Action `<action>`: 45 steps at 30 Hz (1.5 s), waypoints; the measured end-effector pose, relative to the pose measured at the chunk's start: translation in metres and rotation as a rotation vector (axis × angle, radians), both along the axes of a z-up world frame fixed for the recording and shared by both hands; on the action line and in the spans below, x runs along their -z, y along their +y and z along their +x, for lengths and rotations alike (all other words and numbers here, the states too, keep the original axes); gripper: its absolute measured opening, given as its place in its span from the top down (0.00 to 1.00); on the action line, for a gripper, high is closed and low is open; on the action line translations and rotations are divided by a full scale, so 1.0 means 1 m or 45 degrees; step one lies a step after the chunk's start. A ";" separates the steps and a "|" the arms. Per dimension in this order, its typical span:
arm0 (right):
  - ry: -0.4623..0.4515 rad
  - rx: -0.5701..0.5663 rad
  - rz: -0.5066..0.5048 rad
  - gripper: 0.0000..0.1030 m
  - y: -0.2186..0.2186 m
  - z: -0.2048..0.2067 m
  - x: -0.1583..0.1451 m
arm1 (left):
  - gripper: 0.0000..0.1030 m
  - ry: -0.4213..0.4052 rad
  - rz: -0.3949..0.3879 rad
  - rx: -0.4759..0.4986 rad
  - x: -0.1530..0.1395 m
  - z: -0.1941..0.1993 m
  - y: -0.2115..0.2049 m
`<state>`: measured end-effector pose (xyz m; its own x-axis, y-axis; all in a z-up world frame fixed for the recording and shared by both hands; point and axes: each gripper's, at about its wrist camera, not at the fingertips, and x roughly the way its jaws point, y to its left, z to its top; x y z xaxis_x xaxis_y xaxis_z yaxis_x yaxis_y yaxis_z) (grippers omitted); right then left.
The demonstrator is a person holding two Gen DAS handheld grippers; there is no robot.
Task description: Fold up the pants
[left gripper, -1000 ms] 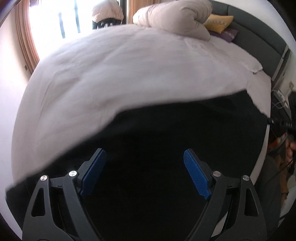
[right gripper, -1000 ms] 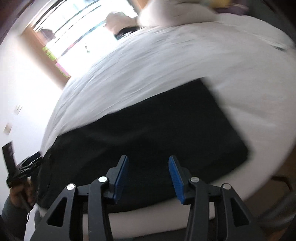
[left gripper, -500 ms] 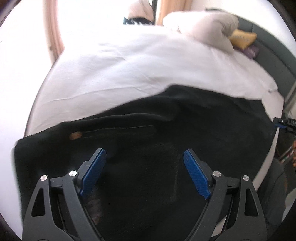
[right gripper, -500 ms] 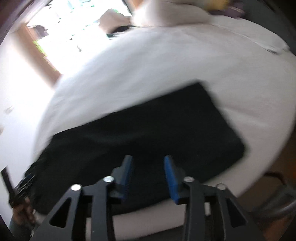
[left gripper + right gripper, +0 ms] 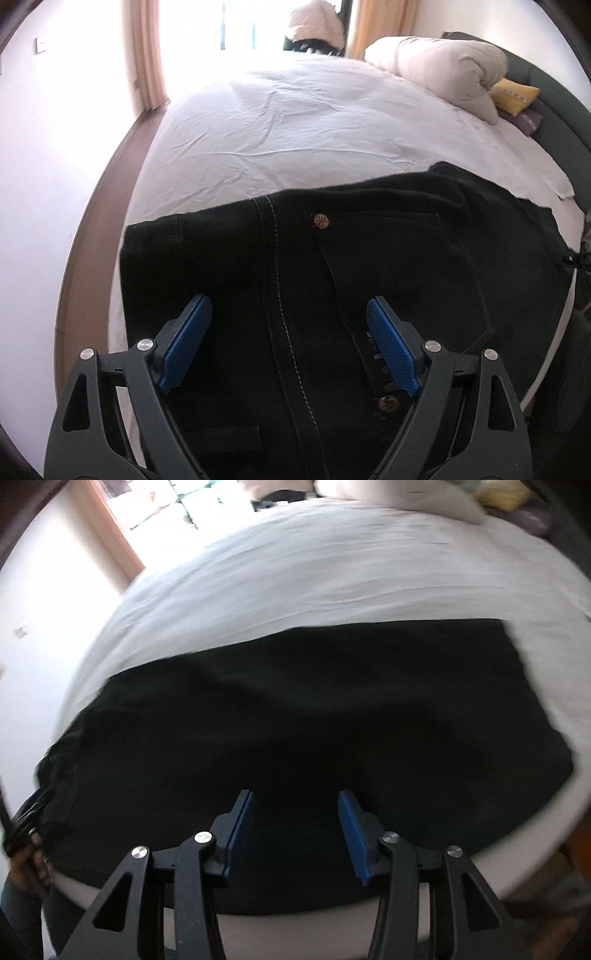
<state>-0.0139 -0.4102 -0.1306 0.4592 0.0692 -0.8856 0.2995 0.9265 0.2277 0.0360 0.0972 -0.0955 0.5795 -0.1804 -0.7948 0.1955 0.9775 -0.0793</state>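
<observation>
Black jeans [image 5: 369,266] lie flat along the near edge of a white bed. In the left wrist view I see their waist end, with a back pocket, copper rivets and a stitched seam. My left gripper [image 5: 291,339] hangs open and empty just above the waist end. In the right wrist view the jeans [image 5: 295,716] are a dark slab, with the leg end at the right. My right gripper [image 5: 295,830] is open and empty over their near edge. The other gripper [image 5: 26,812] shows at the far left, at the waist end.
The white bed sheet [image 5: 295,122] stretches away beyond the jeans. A rolled duvet [image 5: 443,70], a yellow cushion [image 5: 513,94] and the dark headboard [image 5: 561,122] are at the far right. A window with curtains [image 5: 147,55] is behind; the floor [image 5: 99,206] runs along the bed's left side.
My left gripper has swung left and back, so the waist end with pocket and rivets now shows. My right gripper has opened wider and shifted over the jeans' near edge.
</observation>
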 end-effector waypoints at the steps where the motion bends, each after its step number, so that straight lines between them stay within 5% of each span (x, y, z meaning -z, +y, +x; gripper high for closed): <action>1: -0.038 0.005 0.041 0.51 -0.004 -0.004 -0.008 | 0.17 -0.009 -0.012 -0.007 -0.011 0.003 -0.001; 5: -0.206 -0.213 0.201 0.51 0.052 0.032 -0.038 | 0.17 -0.083 -0.019 0.033 -0.050 0.001 -0.008; 9: -0.258 -0.527 0.318 0.47 0.142 0.092 -0.043 | 0.17 0.009 0.014 0.002 -0.030 0.023 -0.012; 12: -0.236 -0.671 0.265 0.47 0.200 0.137 -0.042 | 0.17 -0.001 0.037 0.014 -0.022 0.013 -0.011; 17: -0.132 -0.834 0.098 0.49 0.237 0.175 -0.026 | 0.17 -0.074 0.030 0.012 -0.009 0.009 -0.008; 20: 0.003 -0.838 -0.062 0.63 0.248 0.184 0.006 | 0.17 -0.102 0.092 0.017 0.000 0.011 -0.018; 24: 0.019 -0.764 -0.172 0.93 0.247 0.197 0.020 | 0.17 -0.118 0.081 0.028 0.000 0.008 -0.015; 26: 0.019 -0.717 -0.165 1.00 0.243 0.206 0.020 | 0.17 -0.122 0.071 0.030 0.001 0.006 -0.013; 31: -0.117 -0.655 -0.209 1.00 0.241 0.218 0.012 | 0.17 -0.125 0.092 0.029 0.004 0.008 -0.016; 37: -0.261 -0.458 0.031 0.94 0.188 0.196 -0.031 | 0.16 -0.119 0.106 0.023 0.006 0.016 -0.020; 42: -0.157 -0.610 0.080 0.94 0.187 0.167 -0.016 | 0.16 -0.120 0.119 0.022 0.007 0.018 -0.022; 45: -0.072 -0.550 0.090 0.94 0.177 0.179 0.011 | 0.16 -0.117 0.123 0.025 0.007 0.018 -0.022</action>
<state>0.1648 -0.2337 -0.1412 0.4228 0.3248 -0.8460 -0.1265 0.9456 0.2998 0.0544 0.0748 -0.1025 0.6477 -0.1174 -0.7528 0.2167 0.9756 0.0344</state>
